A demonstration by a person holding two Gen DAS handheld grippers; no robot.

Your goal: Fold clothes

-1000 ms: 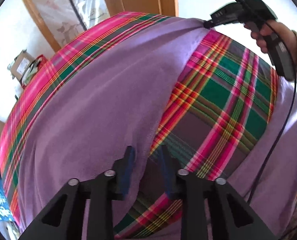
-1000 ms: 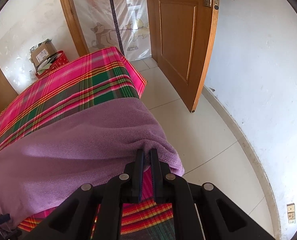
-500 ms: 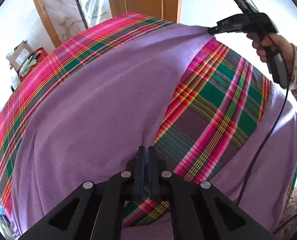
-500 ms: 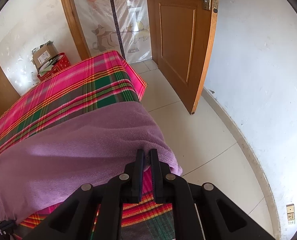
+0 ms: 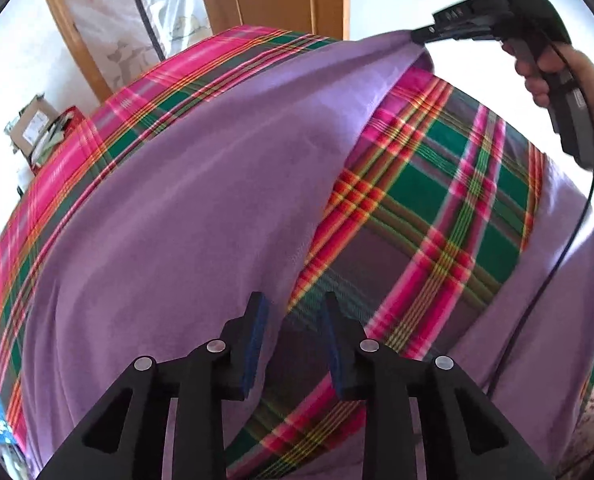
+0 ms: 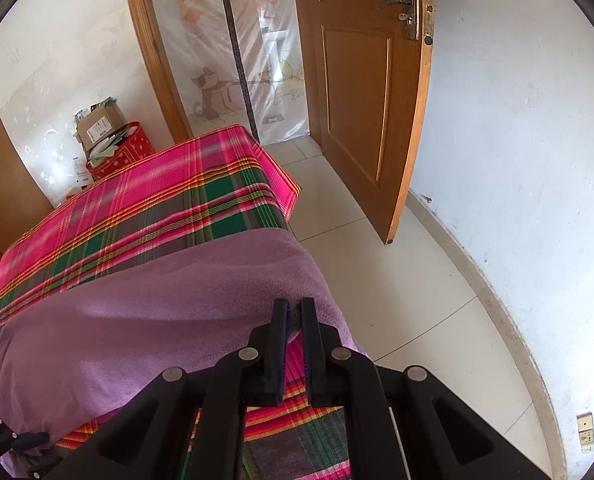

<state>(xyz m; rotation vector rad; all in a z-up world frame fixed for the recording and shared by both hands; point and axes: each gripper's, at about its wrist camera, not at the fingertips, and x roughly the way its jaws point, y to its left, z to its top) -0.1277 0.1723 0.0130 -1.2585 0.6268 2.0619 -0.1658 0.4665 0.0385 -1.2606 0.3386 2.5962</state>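
Here, purple garment [image 6: 169,320] in right claw [image 6: 293,320]

A brown wooden door [image 6: 371,92] stood open at upper centre against a white wall [image 6: 517,160]. Pale floor tiles [image 6: 409,300] filled the right. A cardboard box [image 6: 99,124] sat upper left.

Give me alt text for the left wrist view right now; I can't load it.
The left tongs stand open over the edge of a purple cloth spread on a plaid-covered table, having just opened, with nothing pinched between them. At upper right, the right tongs, held in a hand, pinch the cloth's far corner and lift it.
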